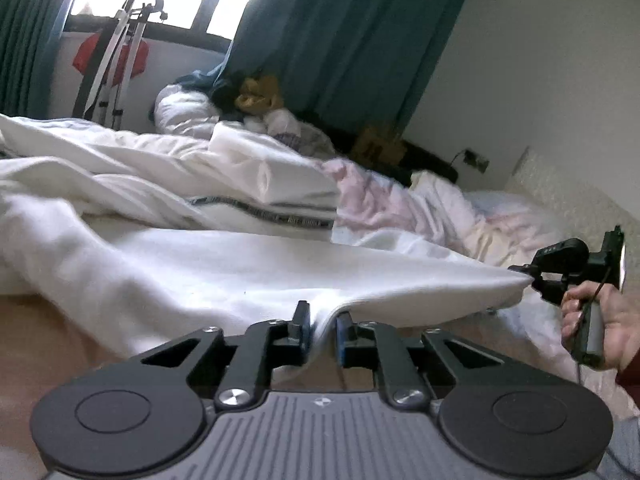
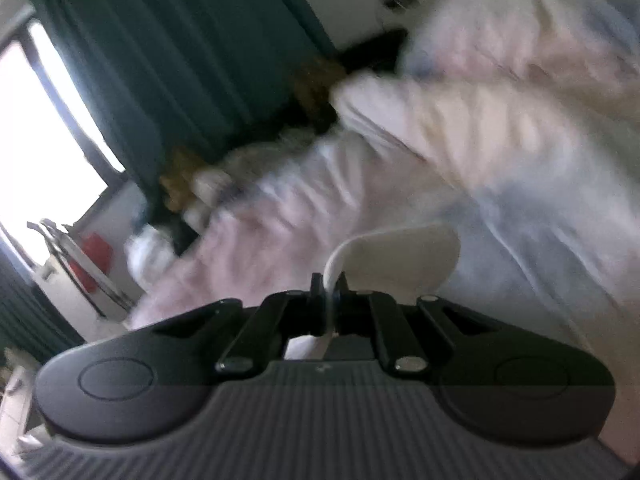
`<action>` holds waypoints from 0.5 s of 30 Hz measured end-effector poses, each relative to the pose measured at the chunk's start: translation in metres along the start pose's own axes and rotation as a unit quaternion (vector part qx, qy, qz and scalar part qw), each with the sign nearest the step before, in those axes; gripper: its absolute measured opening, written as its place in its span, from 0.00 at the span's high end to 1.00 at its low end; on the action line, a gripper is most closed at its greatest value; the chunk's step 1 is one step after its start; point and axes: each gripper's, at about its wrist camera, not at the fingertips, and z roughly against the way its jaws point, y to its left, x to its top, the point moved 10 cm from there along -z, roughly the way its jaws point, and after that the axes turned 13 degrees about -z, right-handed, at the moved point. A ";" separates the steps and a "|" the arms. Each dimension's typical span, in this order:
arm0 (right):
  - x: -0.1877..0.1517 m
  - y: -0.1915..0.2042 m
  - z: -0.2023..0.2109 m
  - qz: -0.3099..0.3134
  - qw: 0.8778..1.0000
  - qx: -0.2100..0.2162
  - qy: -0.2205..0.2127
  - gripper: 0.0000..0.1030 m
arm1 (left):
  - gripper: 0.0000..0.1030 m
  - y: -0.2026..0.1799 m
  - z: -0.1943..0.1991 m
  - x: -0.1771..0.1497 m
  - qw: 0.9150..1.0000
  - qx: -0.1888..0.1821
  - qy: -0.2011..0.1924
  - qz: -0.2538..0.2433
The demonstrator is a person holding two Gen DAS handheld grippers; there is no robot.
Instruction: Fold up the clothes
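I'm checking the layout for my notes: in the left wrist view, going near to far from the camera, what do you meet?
Left gripper shut on the white garment → folded white clothes with a dark striped band → heap of white bedding and dark and yellow clothes → teal curtain.

Clearance: bare tan surface [image 1: 48, 332] at near left open for passage; ahead, stretched white garment [image 1: 256, 276] spans between 2 clamped grippers, left gripper [image 1: 323, 320] and right gripper [image 1: 534, 278]; beyond, folded white stack [image 1: 264, 184] and rumpled pink bedding [image 1: 384, 200] block the way.
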 end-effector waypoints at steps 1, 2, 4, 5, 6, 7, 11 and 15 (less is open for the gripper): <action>-0.004 -0.011 -0.005 -0.019 1.000 -0.005 0.016 0.94 | 0.84 0.002 0.006 -0.002 1.000 0.006 0.005 0.001; -0.007 -0.023 -0.009 -0.037 0.999 -0.010 0.033 0.94 | 0.83 0.003 0.013 -0.004 1.000 0.013 0.011 0.002; -0.008 -0.031 -0.015 -0.027 0.998 -0.034 0.041 0.94 | 0.83 0.006 0.026 -0.008 0.999 0.026 0.021 0.003; -0.008 -0.035 -0.015 -0.037 0.998 -0.035 0.039 0.94 | 0.79 0.008 0.032 -0.010 0.999 0.032 0.027 0.004; -0.007 -0.037 -0.014 -0.045 0.998 -0.033 0.034 0.94 | 0.79 0.010 0.039 -0.012 0.999 0.038 0.032 0.005; -0.006 -0.038 -0.014 -0.052 0.998 -0.030 0.028 0.94 | 0.78 0.012 0.046 -0.015 0.998 0.045 0.037 0.006; 0.009 -0.034 -0.005 -0.054 0.999 -0.002 -0.009 0.94 | 0.52 0.077 0.074 -0.020 0.986 0.102 0.027 0.132; 0.040 -0.029 0.017 -0.065 0.993 0.033 -0.093 0.97 | 0.40 0.137 0.087 -0.032 0.954 0.127 0.016 0.269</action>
